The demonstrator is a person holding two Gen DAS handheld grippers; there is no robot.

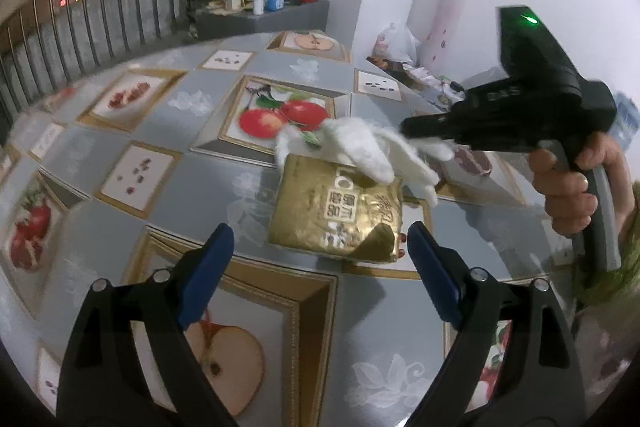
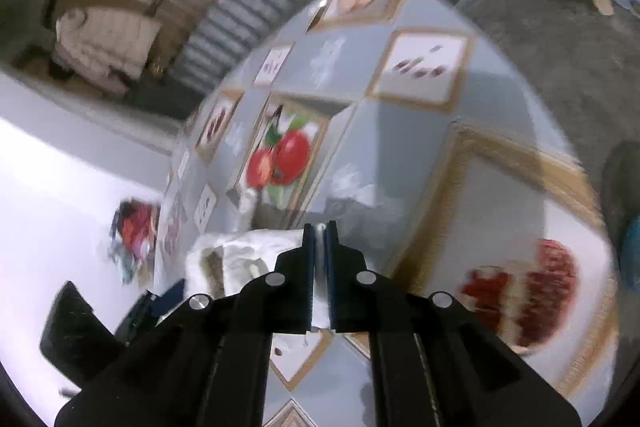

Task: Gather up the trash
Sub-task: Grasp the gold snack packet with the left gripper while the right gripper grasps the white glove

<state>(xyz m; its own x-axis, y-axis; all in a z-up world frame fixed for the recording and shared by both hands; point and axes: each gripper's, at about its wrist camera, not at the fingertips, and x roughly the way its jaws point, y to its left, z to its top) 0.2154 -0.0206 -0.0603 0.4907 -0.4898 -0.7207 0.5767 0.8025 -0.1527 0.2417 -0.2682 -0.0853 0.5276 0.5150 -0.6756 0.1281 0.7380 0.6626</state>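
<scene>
A crumpled gold foil wrapper (image 1: 338,213) lies on the fruit-patterned tablecloth (image 1: 192,171), just ahead of my left gripper (image 1: 320,243), which is open with its blue pads either side of the wrapper's near edge. My right gripper (image 1: 412,131) comes in from the right above the wrapper, shut on a crumpled white tissue (image 1: 364,151) that hangs over the wrapper's far edge. In the right wrist view the right gripper (image 2: 320,231) is closed with white tissue (image 2: 240,259) bulging to the left of its fingers.
A grey ledge (image 1: 276,17) with bottles stands at the back. Plastic bags and papers (image 1: 404,55) lie by the white wall at the table's far right. A railing (image 1: 80,11) runs behind the table on the left.
</scene>
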